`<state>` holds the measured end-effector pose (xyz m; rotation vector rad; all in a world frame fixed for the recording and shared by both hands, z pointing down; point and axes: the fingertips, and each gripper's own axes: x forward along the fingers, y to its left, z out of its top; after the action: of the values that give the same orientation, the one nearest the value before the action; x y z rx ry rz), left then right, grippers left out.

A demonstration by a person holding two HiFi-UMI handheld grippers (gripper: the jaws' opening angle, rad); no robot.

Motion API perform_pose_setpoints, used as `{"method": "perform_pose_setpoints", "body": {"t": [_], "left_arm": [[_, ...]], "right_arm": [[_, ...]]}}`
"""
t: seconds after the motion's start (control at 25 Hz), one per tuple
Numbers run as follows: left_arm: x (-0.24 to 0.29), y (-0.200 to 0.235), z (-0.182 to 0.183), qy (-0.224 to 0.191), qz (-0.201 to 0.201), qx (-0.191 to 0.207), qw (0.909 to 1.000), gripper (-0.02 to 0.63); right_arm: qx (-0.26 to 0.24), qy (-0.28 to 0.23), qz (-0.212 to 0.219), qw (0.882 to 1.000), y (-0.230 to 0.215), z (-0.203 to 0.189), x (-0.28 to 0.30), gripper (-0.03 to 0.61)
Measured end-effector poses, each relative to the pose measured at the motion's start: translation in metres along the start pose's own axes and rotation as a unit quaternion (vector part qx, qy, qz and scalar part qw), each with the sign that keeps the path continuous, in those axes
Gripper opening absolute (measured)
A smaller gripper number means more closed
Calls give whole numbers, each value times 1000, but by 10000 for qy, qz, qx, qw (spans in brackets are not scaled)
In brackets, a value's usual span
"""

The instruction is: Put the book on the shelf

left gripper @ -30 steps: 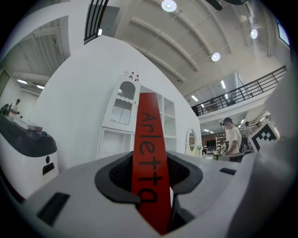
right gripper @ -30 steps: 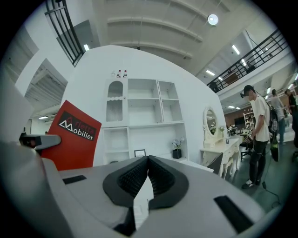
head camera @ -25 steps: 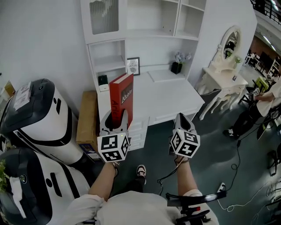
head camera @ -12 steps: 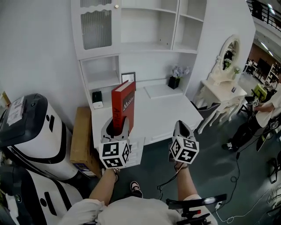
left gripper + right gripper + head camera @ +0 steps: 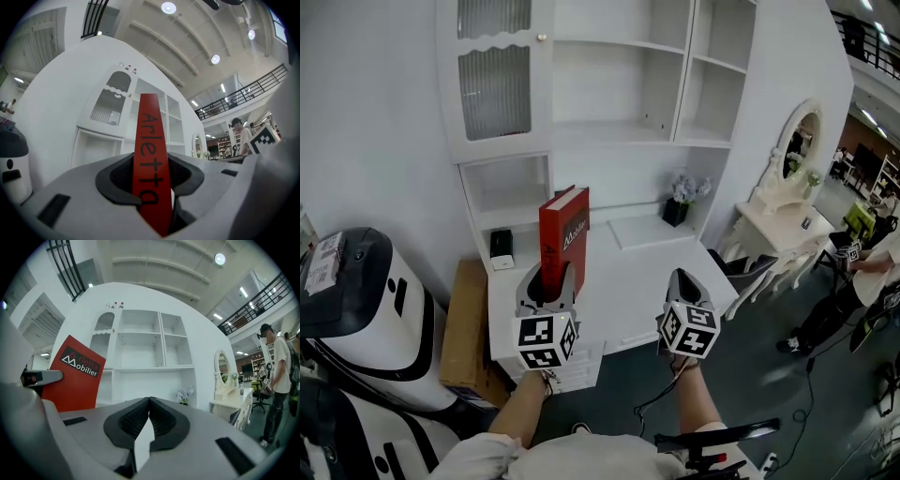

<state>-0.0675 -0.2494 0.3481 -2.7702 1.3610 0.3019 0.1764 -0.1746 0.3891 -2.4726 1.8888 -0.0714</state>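
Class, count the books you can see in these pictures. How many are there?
1. The red book stands upright in the left gripper's jaws; the cupboard door could hide more.

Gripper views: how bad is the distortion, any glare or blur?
Left gripper view: heavy fisheye, dark corners, shelf unit bowed, ceiling lamps blown out, red book lettering legible. Right gripper view: same fisheye, shelves sharp. Head view: even light, mild barrel bend.

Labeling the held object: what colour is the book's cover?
Red, with black spine lettering; the book shows best in the head view.
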Motion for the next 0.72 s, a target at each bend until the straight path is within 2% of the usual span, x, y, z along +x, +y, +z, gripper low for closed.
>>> {"method": "perform_pose_setpoints", "body": {"t": [0.28,0.72], "left_arm": [[44,6,1,-61,19,135,9999,167],[80,12,-9,39,113,260,9996,167]], "right_arm": [[6,-14,176,9998,-3,3,55,21],[99,165,404,9990,-4,-8,113,21]]}}
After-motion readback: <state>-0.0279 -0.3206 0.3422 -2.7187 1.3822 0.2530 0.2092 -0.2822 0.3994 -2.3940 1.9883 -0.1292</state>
